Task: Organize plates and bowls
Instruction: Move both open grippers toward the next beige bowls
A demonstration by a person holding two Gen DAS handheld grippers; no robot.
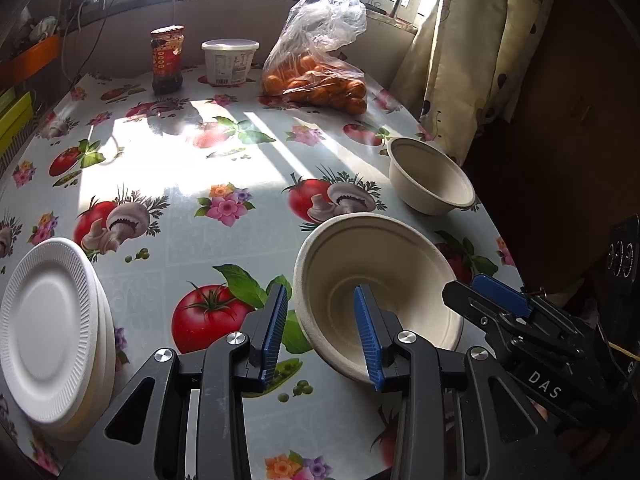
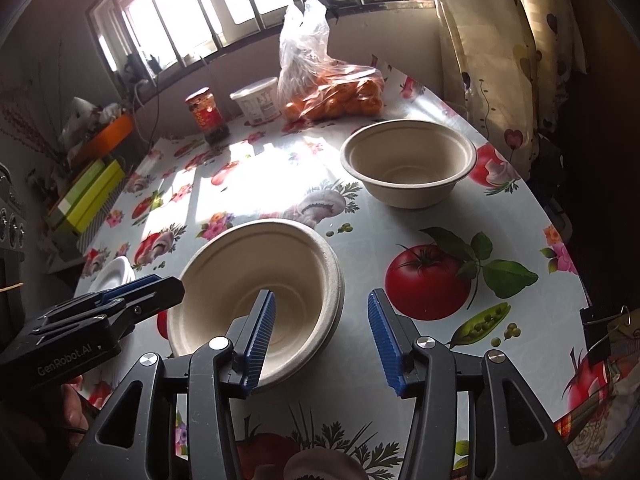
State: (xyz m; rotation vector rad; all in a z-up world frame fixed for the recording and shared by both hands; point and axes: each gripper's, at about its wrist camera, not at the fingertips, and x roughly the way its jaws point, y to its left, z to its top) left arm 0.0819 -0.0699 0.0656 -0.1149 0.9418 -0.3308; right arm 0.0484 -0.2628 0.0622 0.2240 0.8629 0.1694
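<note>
the near bowl (image 1: 372, 280) sits on the counter (image 1: 200, 240) with both grippers at its rim. the left gripper (image 1: 324, 332) straddles the rim's left side: one blue finger (image 1: 276, 332) is outside the wall, the other inside the bowl, and the pads stand apart from the wall, so the fingers are open, gripping nothing. the right gripper (image 2: 324, 340) straddles the right side the same way, its left finger (image 2: 260, 340) inside the bowl and the other outside over the cloth, also open with clear gaps. the rim looks doubled, as if bowls are stacked here, though i cannot tell how many.

a second bowl (image 2: 408, 164) stands alone well apart, farther back near the counter's right edge. a stack of white plates (image 1: 52, 332) lies at the near left. along the far edge stand a dark jar (image 1: 167, 60) with a red label, a white lidded tub (image 1: 229, 60) and a clear bag of oranges (image 1: 320, 76). nothing stands between the two bowls or between the near bowl and the plates.

the left wrist view shows the plate stack in full; the right wrist view catches only a sliver of it behind the left gripper. the right wrist view alone shows green and yellow boxes (image 2: 86, 196) beside the counter's left side, and a hand (image 2: 74, 404) under the left gripper. a curtain (image 2: 492, 52) hangs on the right.
</note>
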